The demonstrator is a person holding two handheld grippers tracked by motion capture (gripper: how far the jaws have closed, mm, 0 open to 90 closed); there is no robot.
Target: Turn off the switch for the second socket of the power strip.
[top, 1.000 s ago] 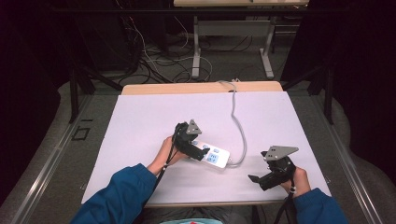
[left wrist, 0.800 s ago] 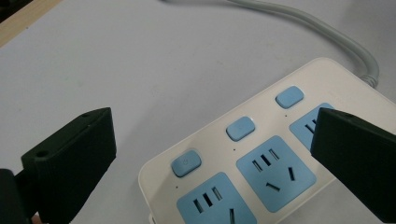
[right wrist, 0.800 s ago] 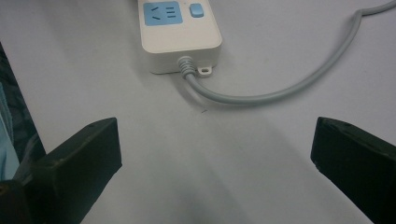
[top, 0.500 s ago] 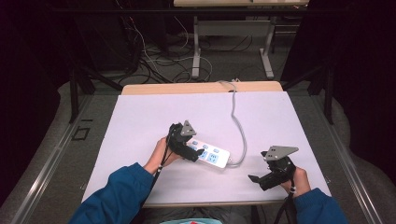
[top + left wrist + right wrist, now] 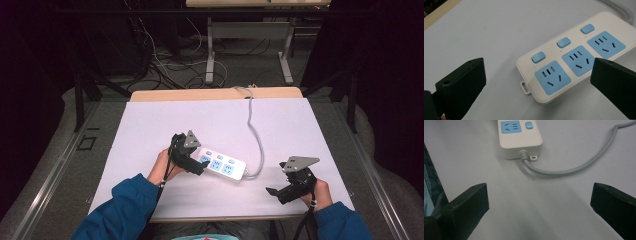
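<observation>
A white sheet point(image 5: 150, 130) covers the wooden table point(image 5: 215, 94); beyond its far edge lie a dark floor, tangled cables point(image 5: 165, 60) and a grey desk frame point(image 5: 250, 35). The power strip point(image 5: 222, 164) lies flat near the table's middle, its grey cord point(image 5: 255, 135) curving away over the far edge. The left gripper point(image 5: 200, 166) hovers at the strip's left end, jaws wide apart, holding nothing. The right gripper point(image 5: 272, 191) sits near the front right, apart from the strip, also spread and empty. Nothing blocks the strip. Since a second ago, the left gripper has drawn back leftward, uncovering the sockets; the right has stayed put.
</observation>
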